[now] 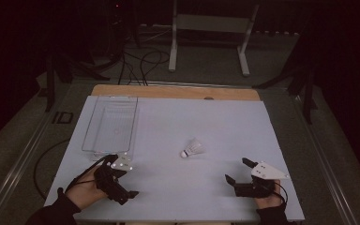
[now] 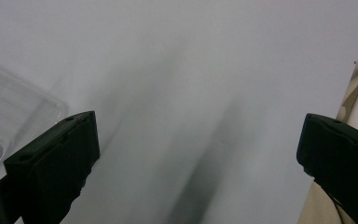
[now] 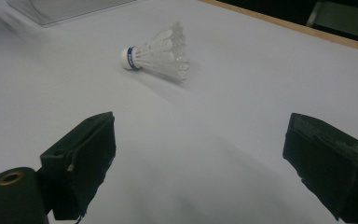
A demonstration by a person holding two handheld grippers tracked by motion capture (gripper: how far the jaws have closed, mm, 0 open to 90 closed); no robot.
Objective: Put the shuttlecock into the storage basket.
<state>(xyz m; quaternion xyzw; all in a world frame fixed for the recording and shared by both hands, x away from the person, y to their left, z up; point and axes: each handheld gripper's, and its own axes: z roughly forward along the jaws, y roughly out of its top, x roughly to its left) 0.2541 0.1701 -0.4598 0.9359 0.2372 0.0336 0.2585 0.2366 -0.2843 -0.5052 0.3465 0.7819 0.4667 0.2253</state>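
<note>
A white shuttlecock (image 1: 192,148) with a blue-banded cork lies on its side near the middle of the white table (image 1: 206,122). In the right gripper view the shuttlecock (image 3: 158,51) rests well ahead of the jaws, cork to the left. My right gripper (image 1: 237,169) sits low at the front right, open, with nothing between its jaws (image 3: 200,140). My left gripper (image 1: 122,177) is at the front left, just in front of a clear plastic tray (image 1: 110,124). It is open and empty (image 2: 198,140) over bare table.
The clear tray (image 2: 9,107) looks empty and stands along the table's left side. A wooden strip (image 1: 176,92) runs along the far edge. Beyond the table are cables and a white frame stand (image 1: 211,28) on the floor.
</note>
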